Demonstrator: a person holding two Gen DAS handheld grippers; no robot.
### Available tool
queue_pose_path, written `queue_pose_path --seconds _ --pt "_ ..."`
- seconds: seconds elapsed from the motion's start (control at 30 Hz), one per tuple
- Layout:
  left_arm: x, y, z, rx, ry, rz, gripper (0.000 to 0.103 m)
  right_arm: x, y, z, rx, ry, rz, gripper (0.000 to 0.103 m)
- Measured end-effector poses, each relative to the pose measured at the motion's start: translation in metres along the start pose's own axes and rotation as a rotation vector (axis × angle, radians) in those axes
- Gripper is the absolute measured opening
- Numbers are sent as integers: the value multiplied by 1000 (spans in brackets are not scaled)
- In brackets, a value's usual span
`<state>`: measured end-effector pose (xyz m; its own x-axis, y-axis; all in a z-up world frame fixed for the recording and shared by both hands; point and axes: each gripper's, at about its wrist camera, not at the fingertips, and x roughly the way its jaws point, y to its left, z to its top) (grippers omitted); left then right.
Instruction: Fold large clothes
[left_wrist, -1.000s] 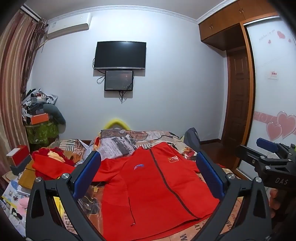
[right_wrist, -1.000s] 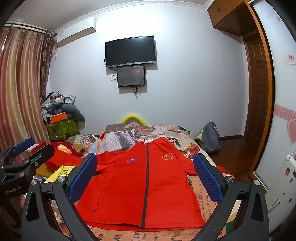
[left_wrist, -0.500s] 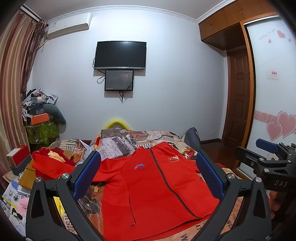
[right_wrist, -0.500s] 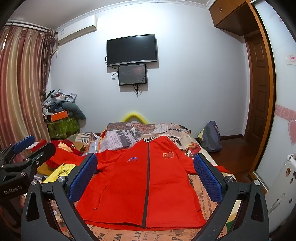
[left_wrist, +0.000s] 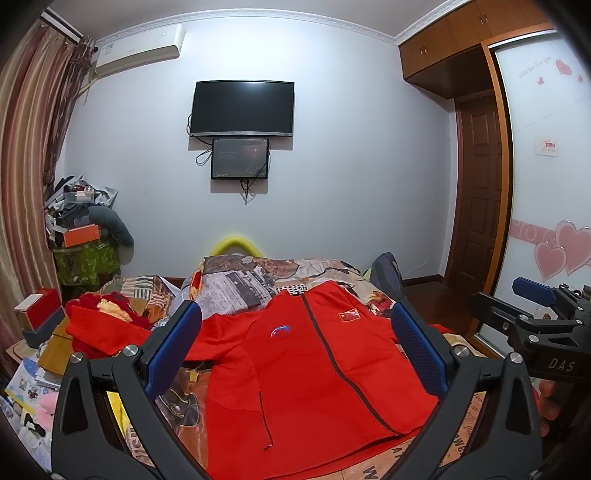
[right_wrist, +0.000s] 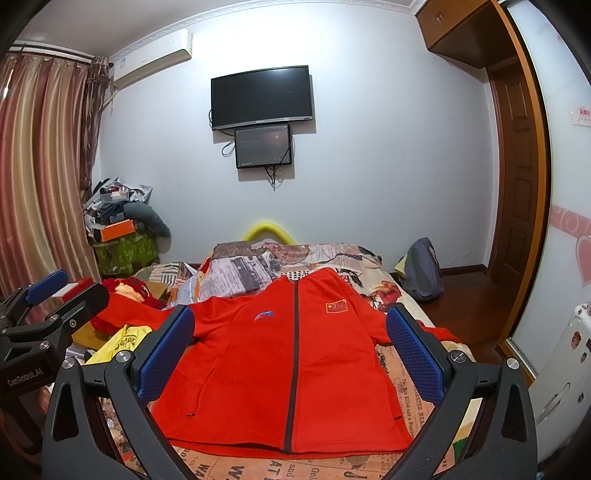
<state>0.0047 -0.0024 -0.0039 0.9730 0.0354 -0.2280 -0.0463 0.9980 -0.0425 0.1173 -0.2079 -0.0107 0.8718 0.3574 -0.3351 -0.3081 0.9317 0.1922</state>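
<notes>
A red zip jacket (left_wrist: 303, 369) (right_wrist: 291, 369) lies flat and face up on the bed, zipped, with both sleeves spread outward. My left gripper (left_wrist: 295, 336) hovers above its near hem, open, nothing between its blue pads. My right gripper (right_wrist: 290, 338) is also open and empty, held above the hem. Each gripper shows in the other's view: the right gripper (left_wrist: 535, 306) at the right edge, the left gripper (right_wrist: 44, 295) at the left edge.
The bed (right_wrist: 410, 384) has a newsprint-pattern cover. Red and yellow clothes and boxes (left_wrist: 99, 321) pile up left of it. A backpack (right_wrist: 421, 269) sits on the floor at right, near a wooden door (right_wrist: 517, 177) and wardrobe. A TV (left_wrist: 242, 109) hangs on the far wall.
Both views have shifted only slightly; the right gripper has drifted a little. The jacket has not moved and both grippers stay open.
</notes>
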Motion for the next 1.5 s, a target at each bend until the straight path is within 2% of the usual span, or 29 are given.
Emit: queue_pose_path --seconds 1.17,1.5 --pt "3 2 -1 -2 10 -8 103 -1 -8 5 -4 5 -17 103" --pt "19 9 -3 -14 35 -12 103 13 -10 7 -6 18 -42 103"
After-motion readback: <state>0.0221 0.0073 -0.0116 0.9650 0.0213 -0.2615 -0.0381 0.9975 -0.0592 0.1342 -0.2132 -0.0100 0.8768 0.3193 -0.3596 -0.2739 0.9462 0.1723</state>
